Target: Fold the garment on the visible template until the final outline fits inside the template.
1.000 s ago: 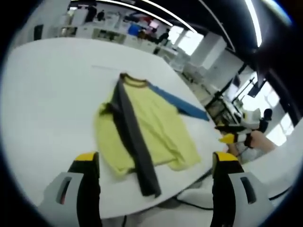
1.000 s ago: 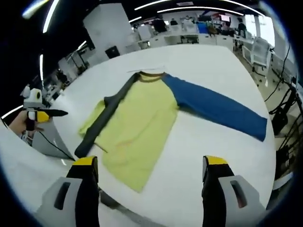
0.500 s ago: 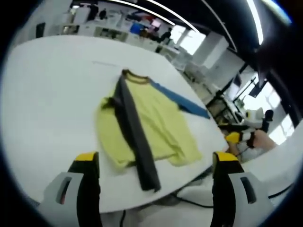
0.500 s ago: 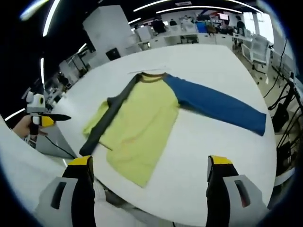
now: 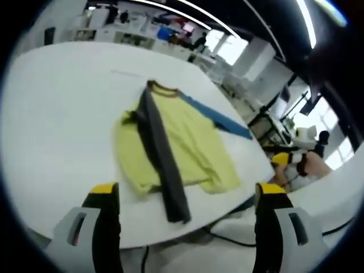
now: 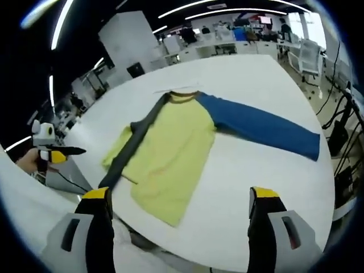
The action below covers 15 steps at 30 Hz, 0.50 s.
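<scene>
A long-sleeved shirt (image 5: 182, 136) lies flat on the white table (image 5: 57, 114). Its body is yellow-green, and its grey sleeve (image 5: 162, 162) is folded lengthwise across it. The blue sleeve (image 5: 222, 120) stretches out sideways. In the right gripper view the shirt (image 6: 176, 151) has the blue sleeve (image 6: 261, 128) spread to the right and the grey sleeve (image 6: 131, 151) along its left side. My left gripper (image 5: 187, 192) hangs open off the table's near edge, short of the hem. My right gripper (image 6: 181, 196) is open too, back from the hem. Neither touches the cloth.
A faint pale line (image 6: 170, 88) runs on the table just beyond the collar. The right gripper (image 5: 287, 160), held by a hand, shows past the table edge in the left gripper view. The left gripper (image 6: 54, 153) shows at the left of the right gripper view. Desks and chairs (image 6: 310, 57) stand behind.
Both views have shifted slightly as the hands moved back from the table edge. The shirt lies as before, and both grippers stay open.
</scene>
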Each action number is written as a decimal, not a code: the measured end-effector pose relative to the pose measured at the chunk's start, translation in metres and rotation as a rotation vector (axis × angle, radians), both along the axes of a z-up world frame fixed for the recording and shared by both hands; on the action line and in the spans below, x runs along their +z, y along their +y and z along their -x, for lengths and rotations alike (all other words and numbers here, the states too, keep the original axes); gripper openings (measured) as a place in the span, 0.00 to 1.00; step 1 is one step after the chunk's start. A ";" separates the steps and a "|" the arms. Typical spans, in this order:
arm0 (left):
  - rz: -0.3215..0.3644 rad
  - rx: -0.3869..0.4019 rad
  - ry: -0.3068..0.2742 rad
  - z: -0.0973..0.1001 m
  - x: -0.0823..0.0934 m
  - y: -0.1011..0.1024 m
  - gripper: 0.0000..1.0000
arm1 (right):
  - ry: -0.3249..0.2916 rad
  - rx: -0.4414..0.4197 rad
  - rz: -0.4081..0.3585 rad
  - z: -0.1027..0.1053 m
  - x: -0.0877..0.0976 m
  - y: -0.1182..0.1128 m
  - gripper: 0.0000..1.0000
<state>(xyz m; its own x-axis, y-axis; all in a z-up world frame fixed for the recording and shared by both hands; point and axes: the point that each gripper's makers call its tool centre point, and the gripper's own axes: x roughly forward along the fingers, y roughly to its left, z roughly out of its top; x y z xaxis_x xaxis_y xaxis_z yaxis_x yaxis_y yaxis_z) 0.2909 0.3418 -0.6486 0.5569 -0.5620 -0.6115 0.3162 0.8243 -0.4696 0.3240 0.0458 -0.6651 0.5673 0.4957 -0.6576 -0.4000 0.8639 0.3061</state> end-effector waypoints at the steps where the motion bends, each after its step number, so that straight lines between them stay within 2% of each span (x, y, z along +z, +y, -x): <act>1: 0.001 -0.004 0.002 0.001 -0.001 -0.002 0.93 | 0.002 0.000 0.000 0.001 0.000 0.000 1.00; 6: 0.022 -0.020 0.018 0.007 -0.011 -0.011 0.87 | 0.001 -0.008 -0.015 0.001 0.003 0.001 1.00; 15: 0.017 -0.040 0.043 0.016 -0.028 -0.016 0.78 | -0.006 -0.005 -0.005 -0.003 0.005 -0.005 1.00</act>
